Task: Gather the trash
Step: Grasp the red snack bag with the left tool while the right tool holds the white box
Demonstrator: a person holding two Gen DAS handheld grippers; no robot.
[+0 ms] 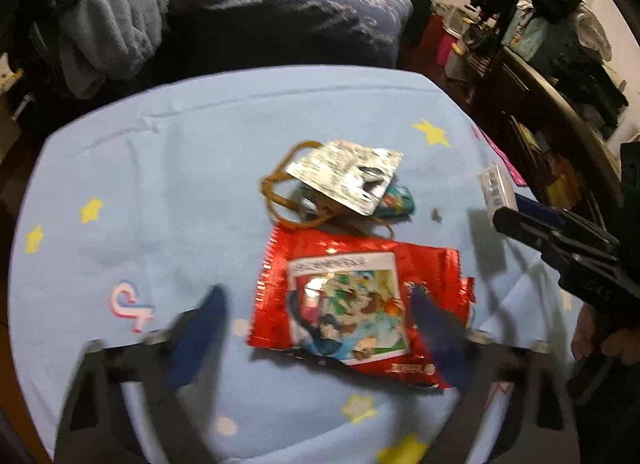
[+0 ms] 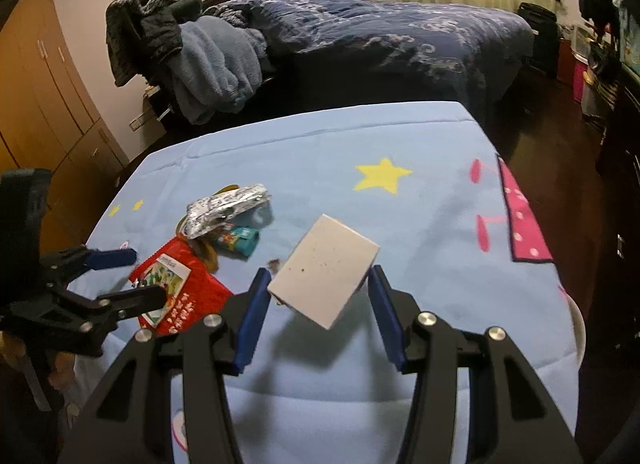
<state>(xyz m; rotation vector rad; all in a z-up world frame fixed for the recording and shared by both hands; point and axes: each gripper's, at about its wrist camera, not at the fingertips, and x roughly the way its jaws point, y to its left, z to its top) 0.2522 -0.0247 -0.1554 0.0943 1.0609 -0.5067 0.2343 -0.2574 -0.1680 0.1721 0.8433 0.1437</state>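
I hold one small white box (image 2: 324,270) clamped between my right gripper (image 2: 318,296) pads, lifted off the blue star-print cloth (image 2: 360,136) near its right edge. Mid-cloth lie one red snack wrapper (image 1: 360,300), one silver foil pack (image 1: 346,176), one teal wrapper (image 1: 400,202) and one brown band (image 1: 276,200). My left gripper (image 1: 320,328) straddles the red wrapper, fingers wide, not pressing it.

Both wrist views look steeply down, close, sharing the blue tablecloth (image 1: 160,184).
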